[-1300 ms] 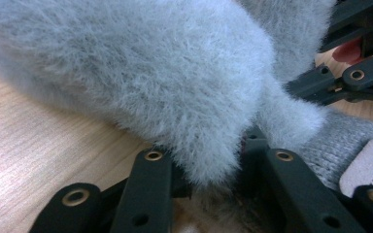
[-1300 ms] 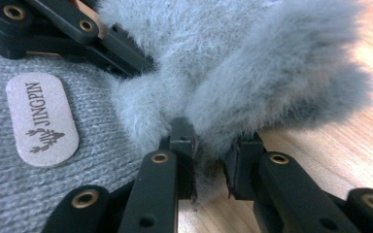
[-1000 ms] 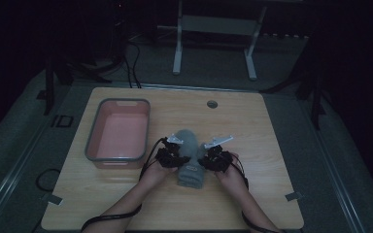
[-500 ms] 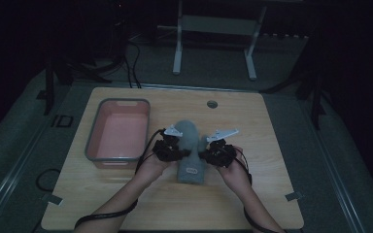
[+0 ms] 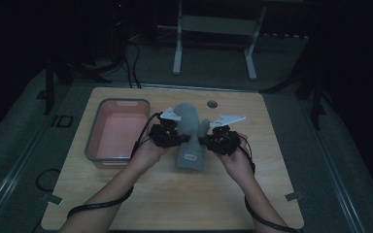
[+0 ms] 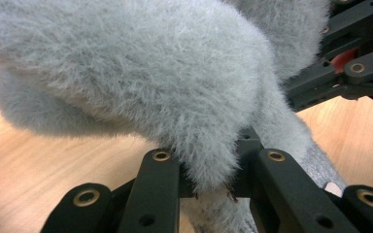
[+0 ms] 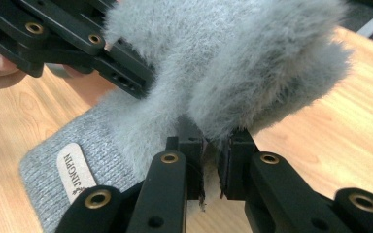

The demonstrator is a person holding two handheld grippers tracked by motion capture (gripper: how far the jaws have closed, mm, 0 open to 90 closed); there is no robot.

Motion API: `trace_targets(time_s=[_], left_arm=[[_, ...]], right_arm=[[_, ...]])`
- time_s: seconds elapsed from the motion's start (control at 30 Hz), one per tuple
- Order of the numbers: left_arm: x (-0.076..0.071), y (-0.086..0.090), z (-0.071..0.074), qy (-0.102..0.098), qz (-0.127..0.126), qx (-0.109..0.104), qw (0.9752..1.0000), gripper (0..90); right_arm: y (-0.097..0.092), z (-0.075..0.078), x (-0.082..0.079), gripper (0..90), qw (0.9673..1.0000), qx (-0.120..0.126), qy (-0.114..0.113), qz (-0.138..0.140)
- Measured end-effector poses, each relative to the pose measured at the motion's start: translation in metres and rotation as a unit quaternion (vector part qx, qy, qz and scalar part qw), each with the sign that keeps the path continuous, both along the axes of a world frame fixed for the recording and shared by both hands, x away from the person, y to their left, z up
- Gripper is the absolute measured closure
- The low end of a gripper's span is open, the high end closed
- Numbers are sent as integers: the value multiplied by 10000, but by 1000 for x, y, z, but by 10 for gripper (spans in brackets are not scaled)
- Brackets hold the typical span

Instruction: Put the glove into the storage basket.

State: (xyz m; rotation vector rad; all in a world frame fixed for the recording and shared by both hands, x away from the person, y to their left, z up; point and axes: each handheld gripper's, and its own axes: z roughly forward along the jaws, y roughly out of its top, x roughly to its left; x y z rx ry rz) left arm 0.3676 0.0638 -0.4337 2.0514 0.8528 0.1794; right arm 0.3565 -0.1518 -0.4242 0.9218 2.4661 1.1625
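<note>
Mitten (image 5: 190, 138) (fuzzy, grey) hides both pinching grippers' fingers: left gripper (image 6: 209, 187), right gripper (image 7: 212, 182).

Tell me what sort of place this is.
Probably a dim lab or recording room, not a home: a wooden table on a dark floor, a metal stand behind it, and cabled handheld grippers, left gripper and right gripper.

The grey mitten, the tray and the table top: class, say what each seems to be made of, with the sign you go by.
Grey mitten: fuzzy, fleecy textile with a flat-knit cuff, probably wool or synthetic; long nap shows. Tray: likely plastic, smooth pinkish inside with a grey rim. Table top: wood or wood-look laminate, with visible grain.
</note>
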Motion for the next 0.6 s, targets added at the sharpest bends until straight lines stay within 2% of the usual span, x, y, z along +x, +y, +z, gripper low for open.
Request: trace_targets(time_s=[0.17, 0.2, 0.27, 0.43, 0.47, 0.6], left_arm=[[4, 6, 9, -77, 33, 65, 9999, 787], [6, 14, 14, -92, 159, 63, 9998, 787], [6, 21, 17, -113, 224, 92, 9996, 787], [9, 38, 24, -89, 299, 94, 9995, 787], [10, 48, 30, -104, 348, 101, 9993, 787], [12, 63, 42, -153, 420, 149, 9989, 787]], right_arm=[[8, 9, 5, 822, 10000, -17, -66, 29], [14, 14, 8, 822, 9999, -14, -97, 56], [20, 17, 11, 823, 9999, -23, -88, 101], [41, 26, 17, 823, 9997, 3, -85, 217], [45, 28, 18, 823, 9997, 16, -91, 234], [61, 39, 24, 823, 9994, 94, -95, 314]])
